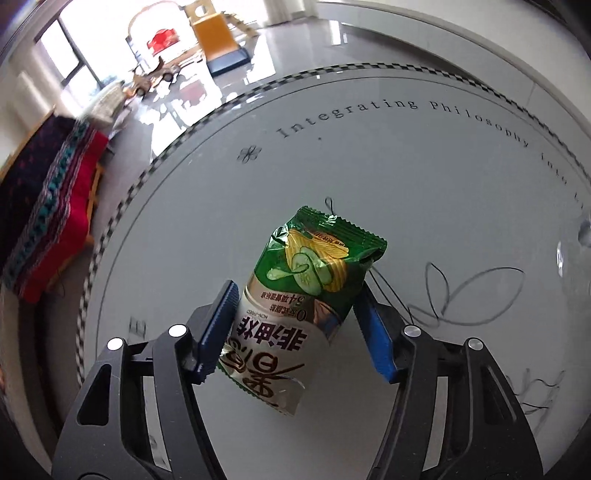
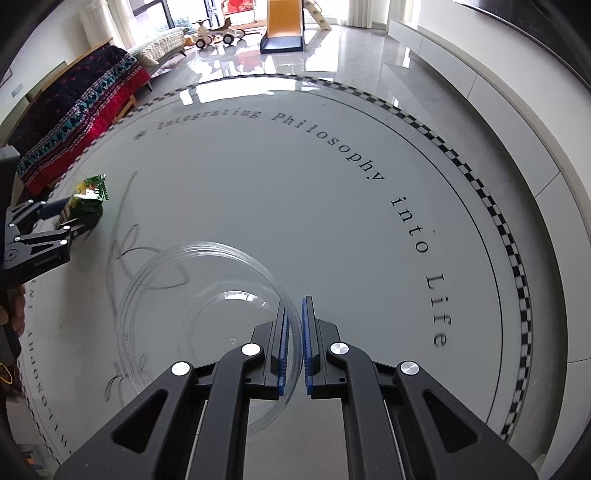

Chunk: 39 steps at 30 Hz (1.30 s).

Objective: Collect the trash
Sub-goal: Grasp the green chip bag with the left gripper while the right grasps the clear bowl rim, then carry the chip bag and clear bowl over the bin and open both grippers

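A green and silver crisp packet sits between the blue pads of my left gripper, which is closed on it above the round white table. In the right wrist view the packet shows at the far left, held in the left gripper. My right gripper is shut on the rim of a clear plastic bowl that rests on the table. The bowl looks empty.
The table has a checkered border and printed lettering. A sofa with a red and dark blanket stands beyond the table's left edge. A yellow slide and toy cars stand on the glossy floor far behind.
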Each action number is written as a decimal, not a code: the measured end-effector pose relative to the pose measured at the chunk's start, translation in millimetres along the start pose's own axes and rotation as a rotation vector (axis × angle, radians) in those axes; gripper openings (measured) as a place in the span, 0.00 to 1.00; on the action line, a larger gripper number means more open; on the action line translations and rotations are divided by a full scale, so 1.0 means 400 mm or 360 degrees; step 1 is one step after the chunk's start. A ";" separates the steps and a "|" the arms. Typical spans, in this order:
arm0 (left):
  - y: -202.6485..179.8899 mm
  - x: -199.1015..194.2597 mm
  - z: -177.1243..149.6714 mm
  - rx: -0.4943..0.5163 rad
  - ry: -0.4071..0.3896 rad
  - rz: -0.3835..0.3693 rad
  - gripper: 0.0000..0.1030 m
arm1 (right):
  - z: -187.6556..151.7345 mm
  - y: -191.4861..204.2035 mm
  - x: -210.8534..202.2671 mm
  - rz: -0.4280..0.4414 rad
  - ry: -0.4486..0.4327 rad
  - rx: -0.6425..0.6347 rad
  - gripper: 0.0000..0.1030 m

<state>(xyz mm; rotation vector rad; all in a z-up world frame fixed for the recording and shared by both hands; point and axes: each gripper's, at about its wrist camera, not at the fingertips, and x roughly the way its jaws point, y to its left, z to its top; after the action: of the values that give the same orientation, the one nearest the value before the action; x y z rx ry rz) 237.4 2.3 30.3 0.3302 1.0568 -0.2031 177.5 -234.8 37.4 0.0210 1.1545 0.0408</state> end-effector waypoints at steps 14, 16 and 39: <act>0.001 -0.231 -0.183 -0.0212 -0.0074 -0.0137 0.55 | -0.093 0.121 -0.183 0.0085 -0.0089 -0.0097 0.08; -0.003 -0.262 -0.218 -0.0207 -0.0079 -0.0137 0.55 | -0.107 0.153 -0.204 0.0112 -0.0092 -0.0119 0.08; 0.068 -0.507 -0.692 -0.0369 -0.0159 -0.0033 0.55 | -0.378 0.541 -0.369 0.0319 -0.0114 -0.0535 0.08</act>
<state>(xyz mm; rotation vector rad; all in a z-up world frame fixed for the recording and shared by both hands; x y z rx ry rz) -77.2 128.9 88.4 0.0993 0.9737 -0.1127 -25.0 -25.6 119.2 -0.1589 1.0589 0.4081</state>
